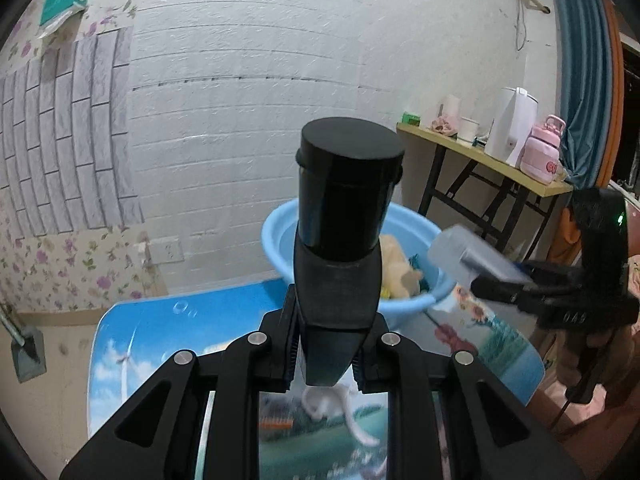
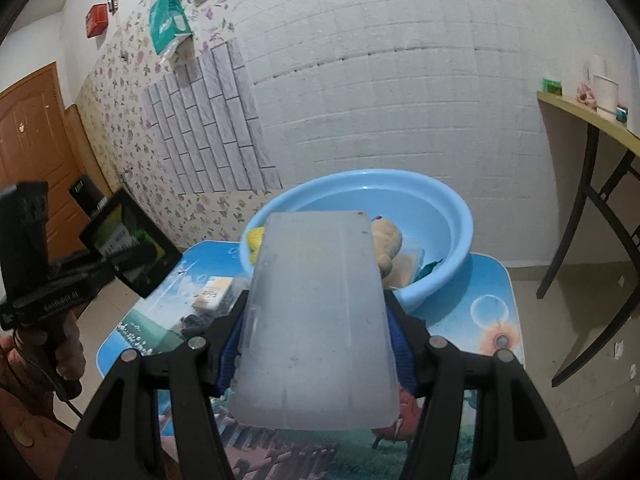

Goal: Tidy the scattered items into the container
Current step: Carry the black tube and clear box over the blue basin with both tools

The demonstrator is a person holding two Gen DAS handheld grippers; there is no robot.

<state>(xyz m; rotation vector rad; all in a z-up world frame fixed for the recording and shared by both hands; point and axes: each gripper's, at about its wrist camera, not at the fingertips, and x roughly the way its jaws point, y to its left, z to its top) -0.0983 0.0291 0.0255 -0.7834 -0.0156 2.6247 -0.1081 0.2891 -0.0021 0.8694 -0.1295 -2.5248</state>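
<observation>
My left gripper [image 1: 326, 364] is shut on a black box with a rounded black end [image 1: 340, 216] and holds it upright above the table. It also shows in the right wrist view [image 2: 132, 242]. My right gripper [image 2: 316, 344] is shut on a frosted clear plastic case [image 2: 316, 320], lifted in front of the light blue basin [image 2: 460, 216]. The case also shows in the left wrist view [image 1: 476, 258], at the basin's [image 1: 276, 232] right rim. The basin holds a tan plush toy [image 2: 386, 240], a yellow item [image 2: 254, 240] and other small things.
The small table [image 2: 496, 292] has a blue picture top. On it lie a white cord [image 1: 340, 408], a small yellow-white packet [image 2: 212, 294] and a dark item [image 2: 196, 322]. A wooden side table [image 1: 492, 160] with a kettle and pink bottle stands right.
</observation>
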